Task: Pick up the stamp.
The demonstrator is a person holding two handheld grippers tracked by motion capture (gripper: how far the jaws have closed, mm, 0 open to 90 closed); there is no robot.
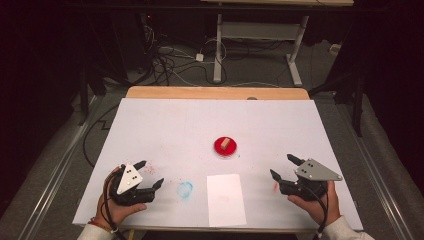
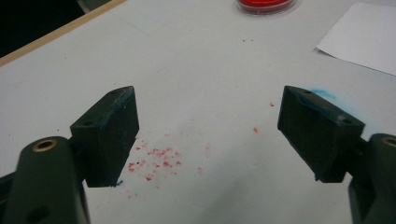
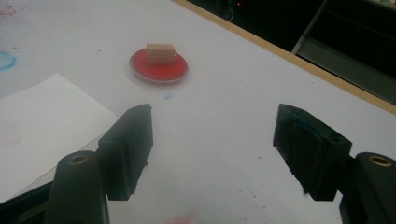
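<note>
High view showed a white worktop (image 1: 165,125) with a small red dish (image 1: 225,147) near its middle. A little tan wooden block (image 1: 226,143) sat on the dish, touching it. The block lay flat, and its long side ran slanted, from near-left to far-right. In the right tool view the block (image 3: 161,53) showed its long side running across the picture, on top of the dish (image 3: 159,67). A white sheet of paper (image 1: 226,199) lay closer to the person, just in front of the dish but apart from it. A blue smudge (image 1: 184,189) was beside the paper on its left, and tiny red specks (image 2: 156,161) dotted the worktop by the left tool. The left tool (image 1: 149,173) rested low at the near left corner, held in a hand (image 1: 117,205), with its jaws spread wide and nothing between them. The right tool (image 1: 284,166) sat at the near right, held in the other hand (image 1: 315,205), its jaws spread wide too and holding nothing. Both tools were well apart from the block, and both pointed in toward the dish.
</note>
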